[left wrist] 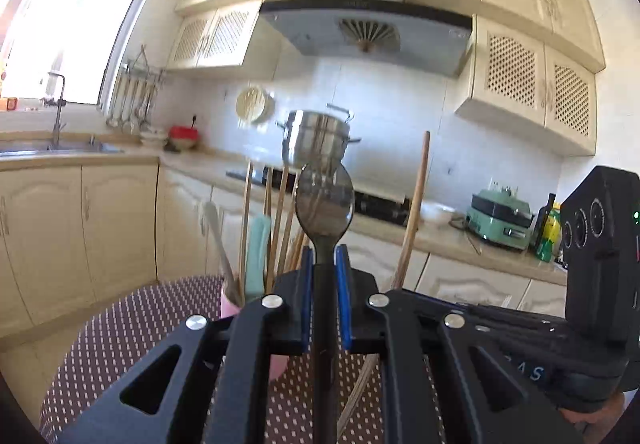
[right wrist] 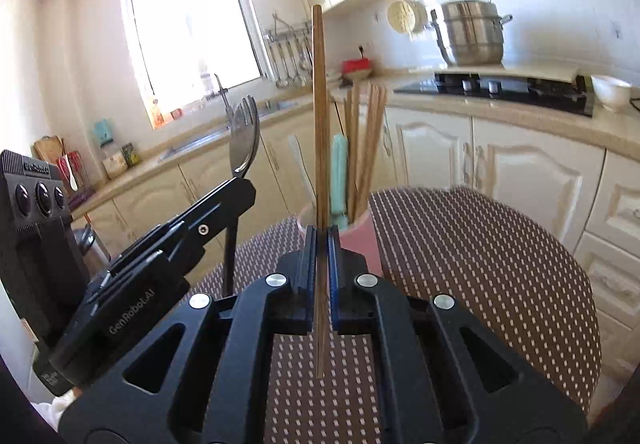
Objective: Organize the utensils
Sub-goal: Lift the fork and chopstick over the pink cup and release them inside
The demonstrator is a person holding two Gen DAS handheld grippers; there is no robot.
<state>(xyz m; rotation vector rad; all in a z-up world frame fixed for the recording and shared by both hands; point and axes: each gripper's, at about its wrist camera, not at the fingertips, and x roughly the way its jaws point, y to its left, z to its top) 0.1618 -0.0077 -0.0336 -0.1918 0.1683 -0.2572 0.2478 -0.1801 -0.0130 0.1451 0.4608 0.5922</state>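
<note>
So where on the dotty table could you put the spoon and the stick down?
The dotted tablecloth looks bare to the right of the pink cup, toward the cabinets. The cup itself is crowded with chopsticks.

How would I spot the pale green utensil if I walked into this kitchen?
Start at the round table with the brown dotted cloth, and find the pink utensil cup on it. The flat mint-green handle stands upright in that cup. Its neighbours are thin brown wooden chopsticks and a white handle; it alone is green and broad.
</note>
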